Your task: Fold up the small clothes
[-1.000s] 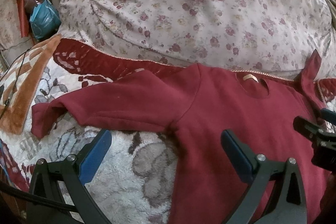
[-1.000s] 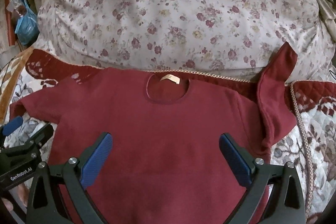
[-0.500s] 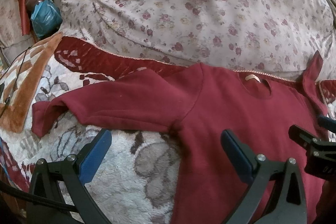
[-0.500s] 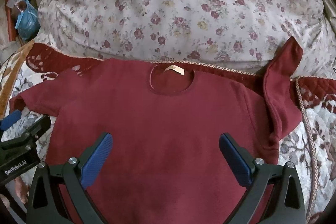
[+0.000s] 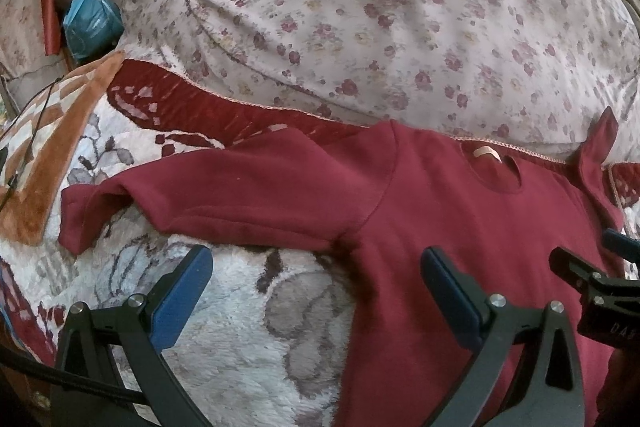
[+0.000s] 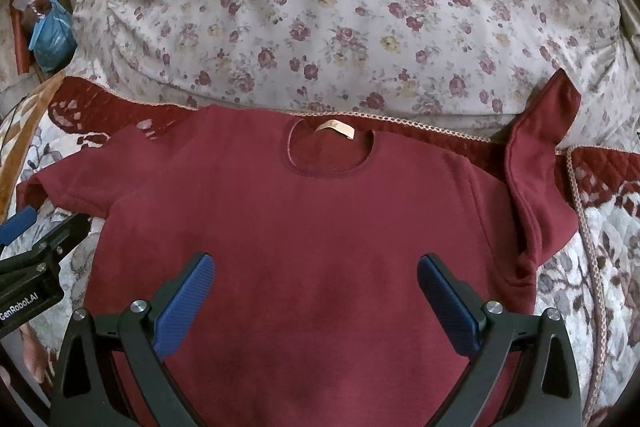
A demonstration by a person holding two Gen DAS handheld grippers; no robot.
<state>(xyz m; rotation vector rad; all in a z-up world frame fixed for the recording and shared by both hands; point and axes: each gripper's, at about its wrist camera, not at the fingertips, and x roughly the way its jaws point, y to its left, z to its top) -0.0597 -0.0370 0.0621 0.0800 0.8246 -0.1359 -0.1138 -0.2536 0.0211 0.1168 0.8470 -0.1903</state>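
Both views edged nearer, soft maroon top (image 6: 304,227) flat on fleecy blanket (image 5: 240,307), each hand-held gripper (image 5: 316,291) (image 6: 316,291) wide open, empty.

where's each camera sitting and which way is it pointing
Left wrist: sits on the left gripper, looking forward over the red shirt's spread sleeve toward the floral pillow; its open fingers and the right gripper's tip show.
Right wrist: sits on the right gripper, facing the shirt's chest and neckline; its open fingers and the left gripper at the left edge show.
Shared: shirt, pillow, blanket.
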